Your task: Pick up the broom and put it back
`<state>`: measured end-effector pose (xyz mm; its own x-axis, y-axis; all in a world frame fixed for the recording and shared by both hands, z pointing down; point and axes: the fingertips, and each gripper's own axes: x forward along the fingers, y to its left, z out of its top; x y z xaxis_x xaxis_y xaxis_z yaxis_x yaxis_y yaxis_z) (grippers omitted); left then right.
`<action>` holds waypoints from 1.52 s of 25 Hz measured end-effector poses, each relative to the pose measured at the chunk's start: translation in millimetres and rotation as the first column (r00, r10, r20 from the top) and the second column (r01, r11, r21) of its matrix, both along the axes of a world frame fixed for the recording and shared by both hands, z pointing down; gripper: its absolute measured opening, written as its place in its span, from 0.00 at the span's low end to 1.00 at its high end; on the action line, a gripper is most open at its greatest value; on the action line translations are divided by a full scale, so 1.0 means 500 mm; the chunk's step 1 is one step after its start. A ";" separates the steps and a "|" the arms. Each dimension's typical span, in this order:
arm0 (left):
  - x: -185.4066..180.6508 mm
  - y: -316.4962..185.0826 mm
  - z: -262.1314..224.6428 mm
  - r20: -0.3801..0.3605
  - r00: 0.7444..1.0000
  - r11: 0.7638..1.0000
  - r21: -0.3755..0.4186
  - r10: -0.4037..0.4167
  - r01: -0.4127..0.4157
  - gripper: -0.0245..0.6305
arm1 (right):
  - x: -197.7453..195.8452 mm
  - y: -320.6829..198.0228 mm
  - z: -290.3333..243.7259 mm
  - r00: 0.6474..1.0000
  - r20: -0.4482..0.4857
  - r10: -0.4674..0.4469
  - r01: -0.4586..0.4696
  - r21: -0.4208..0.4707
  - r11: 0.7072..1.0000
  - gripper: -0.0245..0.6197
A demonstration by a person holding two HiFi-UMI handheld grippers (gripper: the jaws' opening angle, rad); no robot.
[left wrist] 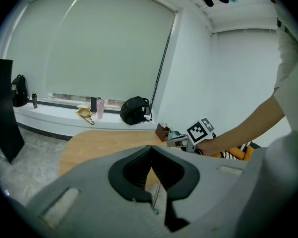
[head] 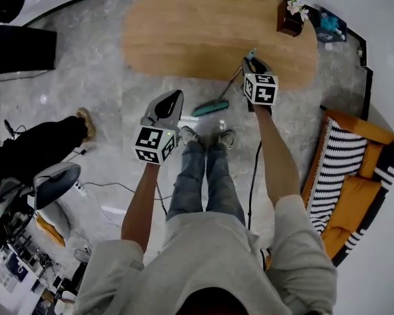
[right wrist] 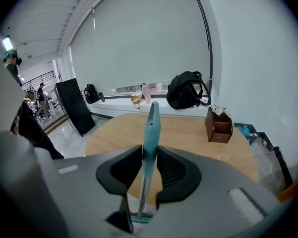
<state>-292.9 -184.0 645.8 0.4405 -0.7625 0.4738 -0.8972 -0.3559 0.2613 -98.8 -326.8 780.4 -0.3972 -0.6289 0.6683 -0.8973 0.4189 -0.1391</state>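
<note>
Teal grip, bare metal shaft, teal head: the broom point(right wrist: 150, 128) stands nearly upright in the right gripper point(right wrist: 149, 157), whose jaws are clamped on the grip a little below its pointed tip, where a small hole shows. From that gripper's view most of the head is cut off behind the gripper's grey body; only a strip of teal shows at the bottom of the shaft.

To the person's left, the left gripper point(left wrist: 149, 150) is held clear of the broom, with its jaw tips pressed together on nothing. A thin sliver of the shaft shows through the gap beneath them.

Seen from the head camera, the shaft slants down from the right gripper to the head, which sits low over the grey stone floor point(head: 85, 77), just ahead of the person's shoes point(head: 189, 135). Whether the bristles touch the floor cannot be told, and the upper shaft is hidden by the gripper.

Beyond the broom lies an oval wooden table point(head: 203, 38) with a small brown box point(head: 290, 23) of flowers at its right end. A black backpack point(right wrist: 187, 90) rests on the window sill behind it. An orange sofa point(head: 354, 195) with a striped cushion is cut off at the right edge.
</note>
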 end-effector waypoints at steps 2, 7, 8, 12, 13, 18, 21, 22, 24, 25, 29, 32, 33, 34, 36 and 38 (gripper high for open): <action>-0.005 0.000 0.002 0.000 1.000 1.000 -0.002 -0.002 0.002 0.03 | 0.001 -0.003 0.002 1.000 0.002 0.003 -0.003 -0.004 1.000 0.19; -0.009 -0.002 0.002 0.002 1.000 1.000 -0.009 -0.001 0.001 0.03 | 0.009 -0.007 0.001 1.000 0.009 0.014 -0.014 -0.001 1.000 0.19; -0.009 -0.003 0.003 0.002 1.000 1.000 -0.009 -0.001 0.001 0.03 | 0.010 -0.006 0.002 1.000 0.010 0.012 -0.012 -0.001 1.000 0.19; -0.010 -0.006 0.004 0.002 1.000 1.000 -0.010 0.002 -0.002 0.03 | 0.012 -0.006 0.003 0.999 0.028 0.015 -0.015 -0.003 1.000 0.26; -0.009 -0.006 0.005 0.003 1.000 1.000 -0.009 0.003 -0.003 0.03 | 0.015 -0.005 0.003 0.999 0.029 0.016 -0.016 -0.002 1.000 0.28; 0.007 -0.001 0.002 0.004 1.000 1.000 0.001 0.009 -0.009 0.03 | 0.028 0.013 0.002 0.999 0.042 0.025 -0.025 -0.001 1.000 0.33; 0.016 0.000 -0.004 0.002 1.000 1.000 0.007 0.014 -0.014 0.03 | 0.039 0.031 -0.008 0.998 0.052 0.045 -0.045 0.010 0.999 0.33; 0.019 -0.001 -0.007 0.001 1.000 1.000 0.010 0.016 -0.016 0.04 | 0.044 0.037 -0.015 0.997 0.058 0.054 -0.055 0.019 0.998 0.33; 0.023 -0.005 -0.014 0.002 1.000 1.000 0.016 0.022 -0.022 0.03 | 0.055 0.049 -0.032 0.995 0.067 0.070 -0.073 0.037 0.997 0.33; 0.025 -0.005 -0.018 0.002 1.000 1.000 0.019 0.024 -0.024 0.04 | 0.060 0.056 -0.042 0.995 0.071 0.077 -0.080 0.046 0.996 0.33; 0.034 -0.005 -0.038 0.008 0.999 0.999 0.031 0.035 -0.035 0.03 | 0.086 0.094 -0.096 0.992 0.086 0.093 -0.102 0.099 0.990 0.31; 0.042 -0.004 -0.057 0.022 0.998 0.998 0.043 0.052 -0.053 0.03 | 0.107 0.133 -0.148 0.994 0.081 0.079 -0.090 0.152 0.984 0.20; 0.043 -0.004 -0.064 0.026 0.998 0.997 0.047 0.057 -0.058 0.03 | 0.114 0.148 -0.166 0.994 0.078 0.076 -0.088 0.167 0.982 0.19; 0.043 -0.003 -0.070 0.029 0.998 0.997 0.050 0.060 -0.061 0.03 | 0.121 0.163 -0.183 0.994 0.075 0.075 -0.088 0.182 0.979 0.19; 0.044 0.000 -0.081 0.032 0.997 0.996 0.055 0.064 -0.066 0.03 | 0.138 0.195 -0.216 0.994 0.070 0.082 -0.095 0.206 0.974 0.16; 0.045 0.003 -0.091 0.036 0.997 0.996 0.059 0.069 -0.071 0.03 | 0.155 0.225 -0.249 0.992 0.076 0.099 -0.114 0.225 0.968 0.13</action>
<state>-270.6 -182.4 600.4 0.4783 -0.7581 0.4432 -0.8775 -0.4325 0.2073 -21.1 -214.5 656.1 -0.3565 -0.8030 0.4776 -0.9310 0.3485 -0.1090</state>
